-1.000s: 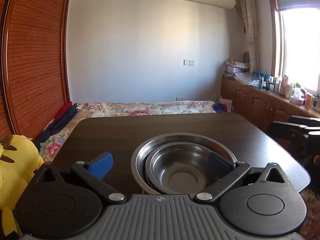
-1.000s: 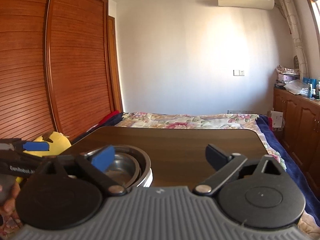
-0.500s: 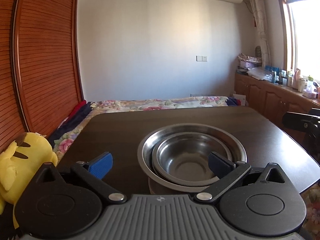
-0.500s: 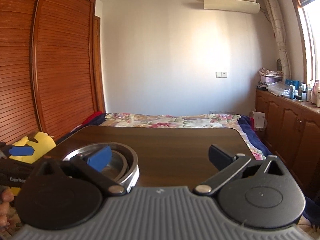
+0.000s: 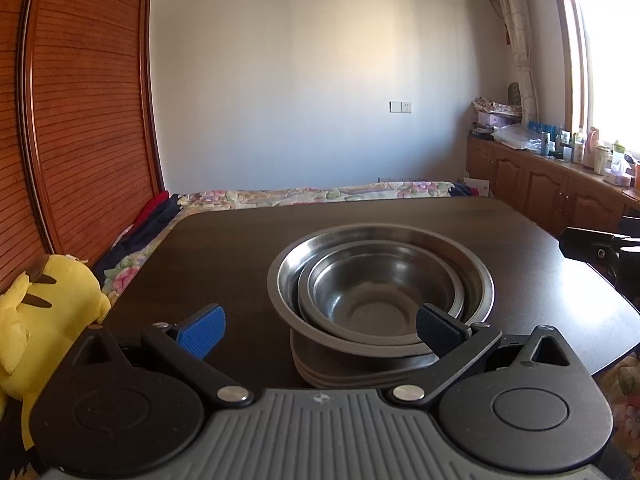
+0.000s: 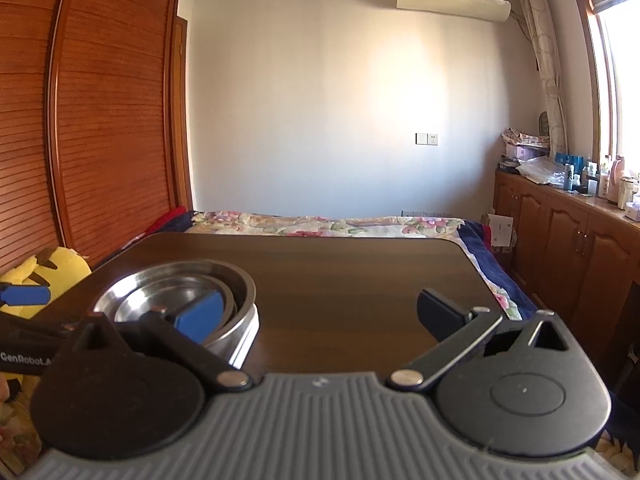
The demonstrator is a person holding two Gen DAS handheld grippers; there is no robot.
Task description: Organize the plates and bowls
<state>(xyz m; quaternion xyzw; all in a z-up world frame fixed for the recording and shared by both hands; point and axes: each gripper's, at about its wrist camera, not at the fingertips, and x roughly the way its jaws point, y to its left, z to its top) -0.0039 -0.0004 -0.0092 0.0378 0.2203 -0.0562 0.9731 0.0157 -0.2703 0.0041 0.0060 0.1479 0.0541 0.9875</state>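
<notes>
Steel bowls are nested one inside another (image 5: 380,292) on a low stack of plates (image 5: 360,372), near the front of the dark wooden table (image 5: 240,248). My left gripper (image 5: 320,330) hangs open just in front of the stack, holding nothing. In the right wrist view the same nested bowls (image 6: 176,300) sit at the lower left, partly behind the blue fingertip. My right gripper (image 6: 320,314) is open and empty, over bare table to the right of the bowls. The other gripper's blue pad (image 6: 24,295) shows at the left edge.
A yellow plush toy (image 5: 44,320) sits off the table's left edge. A flowered bed (image 6: 328,224) lies beyond the far edge. Wooden cabinets (image 6: 568,240) with bottles run along the right wall, and a slatted wardrobe (image 6: 80,120) stands on the left.
Both grippers have drawn back and lifted a little from the stack. The bowls now appear farther off and the plates beneath them have come into view. The stack itself has not moved.
</notes>
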